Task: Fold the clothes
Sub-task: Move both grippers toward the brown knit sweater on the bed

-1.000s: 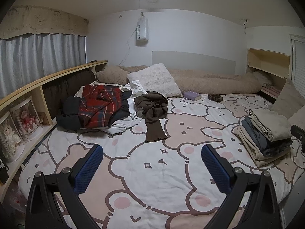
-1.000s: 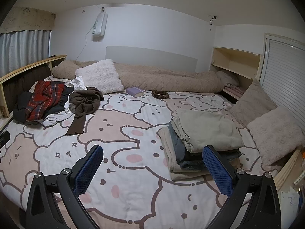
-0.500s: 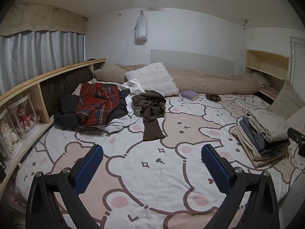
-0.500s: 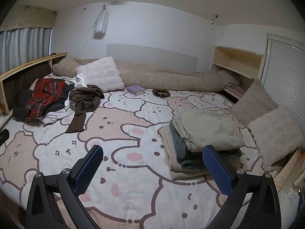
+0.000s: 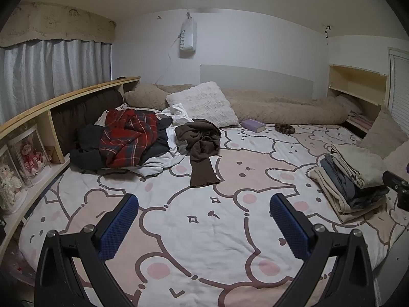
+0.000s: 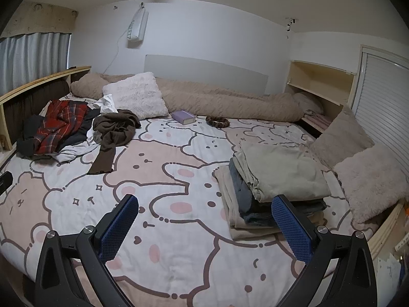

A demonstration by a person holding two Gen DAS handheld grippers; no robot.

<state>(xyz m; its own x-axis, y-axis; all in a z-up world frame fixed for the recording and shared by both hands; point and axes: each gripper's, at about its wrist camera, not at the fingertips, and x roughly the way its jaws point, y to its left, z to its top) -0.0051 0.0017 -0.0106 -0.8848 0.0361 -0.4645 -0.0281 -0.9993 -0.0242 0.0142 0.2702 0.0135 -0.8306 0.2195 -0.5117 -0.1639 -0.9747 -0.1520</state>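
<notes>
Though both hand-held grippers (image 5: 204, 226) (image 6: 204, 226) wide apart, empty: boxed dolls (image 5: 32, 151) left view only.

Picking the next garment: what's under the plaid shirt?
Under the plaid shirt lie a black garment and white cloth, both partly showing. Anything deeper is covered.

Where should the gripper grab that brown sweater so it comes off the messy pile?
Probably the brown sweater by its long sleeve end, coming from the near, open side. That part lies flat on the bedspread, clear of the clothes pile.
</notes>
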